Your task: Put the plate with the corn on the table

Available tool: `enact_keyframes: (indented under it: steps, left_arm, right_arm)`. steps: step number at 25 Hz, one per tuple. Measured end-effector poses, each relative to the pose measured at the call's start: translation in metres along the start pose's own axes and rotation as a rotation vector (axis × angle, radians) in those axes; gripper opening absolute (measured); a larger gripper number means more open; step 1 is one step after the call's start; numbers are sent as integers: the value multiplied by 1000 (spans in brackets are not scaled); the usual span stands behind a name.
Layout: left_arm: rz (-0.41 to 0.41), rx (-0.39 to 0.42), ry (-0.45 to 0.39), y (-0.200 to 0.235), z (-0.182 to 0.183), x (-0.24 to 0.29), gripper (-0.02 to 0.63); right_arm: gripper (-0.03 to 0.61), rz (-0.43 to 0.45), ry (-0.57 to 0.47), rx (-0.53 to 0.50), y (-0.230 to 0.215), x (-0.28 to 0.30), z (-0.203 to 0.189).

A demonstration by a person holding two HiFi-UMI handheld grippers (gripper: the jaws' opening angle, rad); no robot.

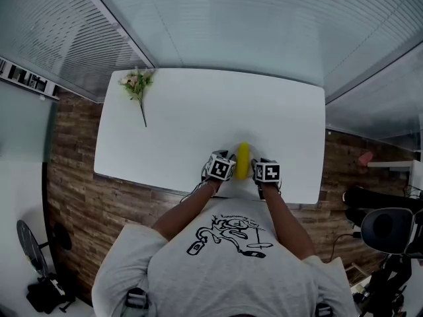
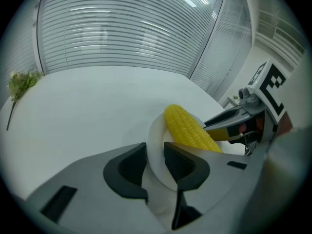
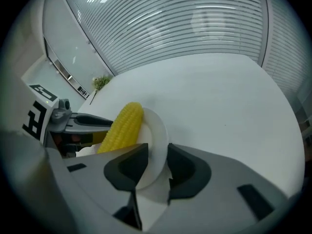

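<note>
A yellow corn cob (image 1: 242, 160) lies on a white plate (image 2: 155, 145) that rests on the white table (image 1: 192, 117), close to its front edge. My left gripper (image 2: 156, 162) holds the plate's left rim, with both pads against it. My right gripper (image 3: 157, 162) stands at the opposite rim (image 3: 156, 135); its jaws are wide, with the rim between them and not squeezed. In the head view the left gripper (image 1: 231, 170) and the right gripper (image 1: 255, 171) flank the corn. Each gripper view shows the corn (image 2: 187, 128) (image 3: 122, 128) with the other gripper behind it.
A small bunch of flowers (image 1: 137, 84) lies at the table's far left corner. The table's front edge runs just under the grippers. A wooden floor surrounds the table, and a dark chair (image 1: 386, 230) stands at the right.
</note>
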State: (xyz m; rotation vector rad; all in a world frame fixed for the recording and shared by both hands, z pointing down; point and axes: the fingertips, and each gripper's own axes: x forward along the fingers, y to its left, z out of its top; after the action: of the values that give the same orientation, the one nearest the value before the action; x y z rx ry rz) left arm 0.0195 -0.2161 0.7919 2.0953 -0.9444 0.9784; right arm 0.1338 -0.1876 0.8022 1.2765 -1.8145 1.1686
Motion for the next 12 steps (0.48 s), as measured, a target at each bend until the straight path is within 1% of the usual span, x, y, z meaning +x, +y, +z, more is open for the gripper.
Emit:
enact_keyframes:
  steps: [4, 8, 12]
  left_arm:
    - [-3, -2, 0, 1, 1, 1, 118]
    - [4, 21, -5, 1, 2, 0, 118]
    - [2, 29, 3, 1, 1, 0, 120]
  right_arm:
    - [133, -19, 10, -41, -1, 1, 0]
    - [138, -58, 20, -122, 0, 0, -1]
    - [140, -59, 15, -133, 0, 1, 1]
